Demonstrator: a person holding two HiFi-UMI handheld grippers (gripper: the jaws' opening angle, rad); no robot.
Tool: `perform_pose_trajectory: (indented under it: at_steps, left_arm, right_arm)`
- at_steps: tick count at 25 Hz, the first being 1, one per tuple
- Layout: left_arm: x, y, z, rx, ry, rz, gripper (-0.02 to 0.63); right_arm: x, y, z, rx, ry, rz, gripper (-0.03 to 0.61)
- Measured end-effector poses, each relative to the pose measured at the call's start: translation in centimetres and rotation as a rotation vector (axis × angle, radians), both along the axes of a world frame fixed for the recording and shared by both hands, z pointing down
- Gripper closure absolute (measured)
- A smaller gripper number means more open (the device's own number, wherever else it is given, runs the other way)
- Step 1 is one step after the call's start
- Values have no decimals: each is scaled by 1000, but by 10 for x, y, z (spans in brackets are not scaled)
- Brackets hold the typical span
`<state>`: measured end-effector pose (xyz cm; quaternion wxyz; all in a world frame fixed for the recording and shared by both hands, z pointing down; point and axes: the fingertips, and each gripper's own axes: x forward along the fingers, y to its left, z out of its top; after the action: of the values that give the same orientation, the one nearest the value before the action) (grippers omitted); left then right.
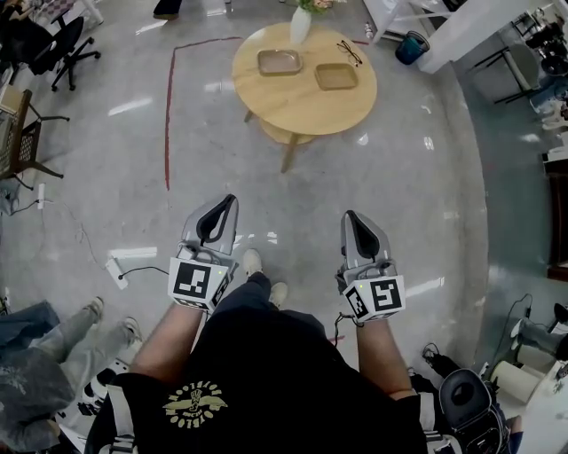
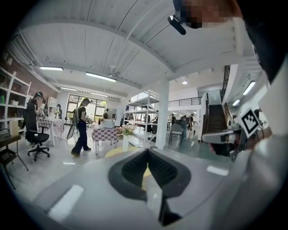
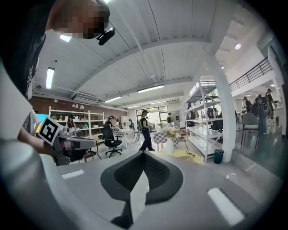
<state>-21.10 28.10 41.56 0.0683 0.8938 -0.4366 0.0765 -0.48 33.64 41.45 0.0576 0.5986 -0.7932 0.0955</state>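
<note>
Wooden round table (image 1: 302, 105) stands well ahead of me; my left gripper (image 1: 228, 202) and right gripper (image 1: 351, 215) are clenched, empty.

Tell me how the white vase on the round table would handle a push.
The vase looks tall and narrow with flowers on top, so it would probably tip rather than slide. It looks like glazed ceramic, so likely slippery and breakable.

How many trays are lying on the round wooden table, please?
2: the left tray sits near the round table's middle; the right tray lies beside it, by the glasses. None looks hidden.
</note>
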Motion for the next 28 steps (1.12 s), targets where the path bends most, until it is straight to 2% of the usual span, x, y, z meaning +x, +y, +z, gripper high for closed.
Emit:
perform_pose_trajectory:
  at_steps: [10, 16, 28]
  left_arm:
    - [-17, -60, 4, -5, 14, 28, 611]
    - [-16, -88, -3, 11, 38, 53, 611]
    - [-16, -100, -10, 6, 55, 71, 611]
  right_arm:
    - [-23, -54, 3, -10, -16, 26, 577]
    - [-19, -69, -8, -7, 5, 68, 577]
    - [-13, -75, -35, 37, 32, 105, 577]
